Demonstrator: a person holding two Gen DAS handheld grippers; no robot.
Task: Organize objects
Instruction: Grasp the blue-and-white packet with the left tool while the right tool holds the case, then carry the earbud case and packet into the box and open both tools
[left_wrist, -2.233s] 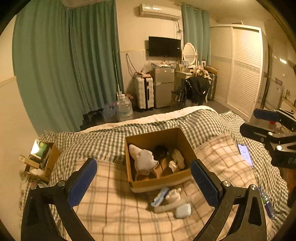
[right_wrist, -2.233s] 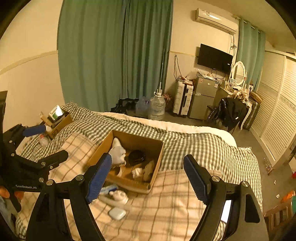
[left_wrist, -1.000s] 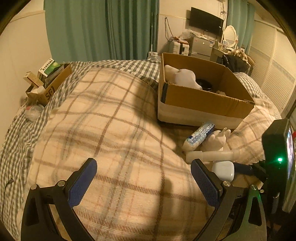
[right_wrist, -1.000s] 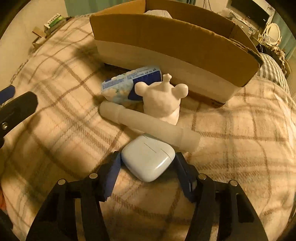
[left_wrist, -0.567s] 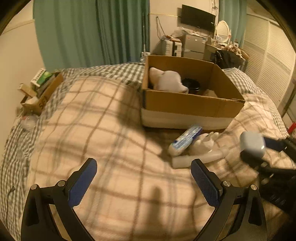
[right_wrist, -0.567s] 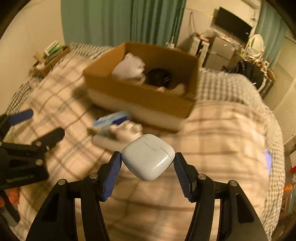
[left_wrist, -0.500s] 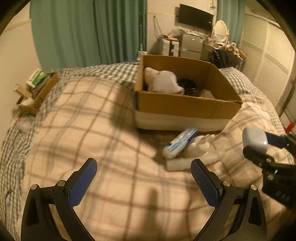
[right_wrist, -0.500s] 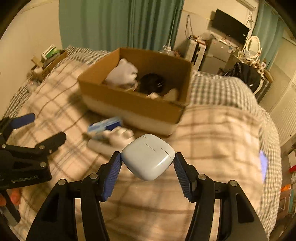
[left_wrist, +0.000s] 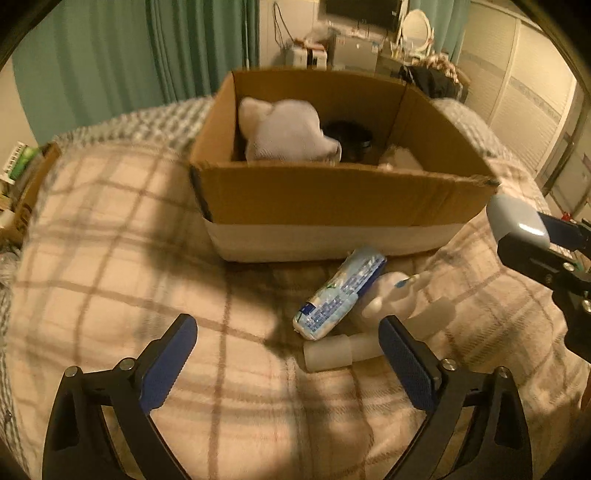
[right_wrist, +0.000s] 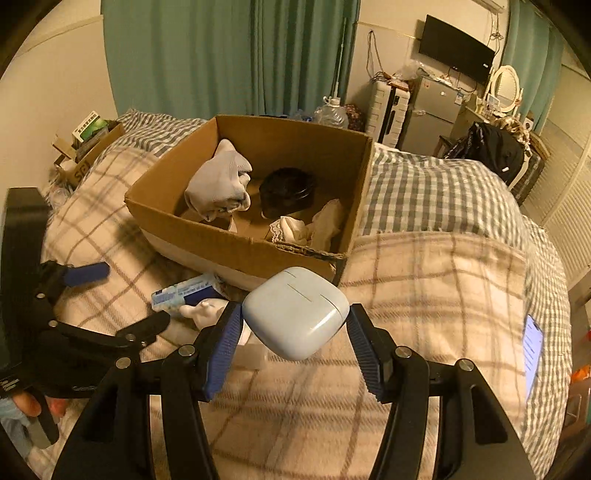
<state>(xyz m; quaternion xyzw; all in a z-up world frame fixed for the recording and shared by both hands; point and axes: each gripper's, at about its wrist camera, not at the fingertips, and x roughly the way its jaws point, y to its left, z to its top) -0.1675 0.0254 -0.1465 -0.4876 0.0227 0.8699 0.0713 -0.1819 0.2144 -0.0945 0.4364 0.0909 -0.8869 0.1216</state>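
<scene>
My right gripper (right_wrist: 295, 339) is shut on a white earbud case (right_wrist: 295, 312) and holds it in the air just in front of the near right corner of the cardboard box (right_wrist: 236, 251); case and gripper also show at the right edge of the left wrist view (left_wrist: 517, 223). The box (left_wrist: 332, 206) holds a white cloth (right_wrist: 218, 181), a black round case (right_wrist: 288, 190) and crumpled fabric. My left gripper (left_wrist: 288, 365) is open and empty, low over the blanket in front of a blue tissue pack (left_wrist: 340, 293), a white figurine (left_wrist: 391, 297) and a white tube (left_wrist: 369, 345).
The plaid blanket (right_wrist: 424, 295) covers the bed. A phone (right_wrist: 533, 347) lies at the right edge of the bed. A small open carton of items (right_wrist: 88, 142) sits at the far left. Curtains, a suitcase, a fridge and a wardrobe stand beyond the bed.
My right gripper closed on the earbud case, lifted it off the blanket and carried it up toward the box. My left gripper moved closer to the loose items in front of the box.
</scene>
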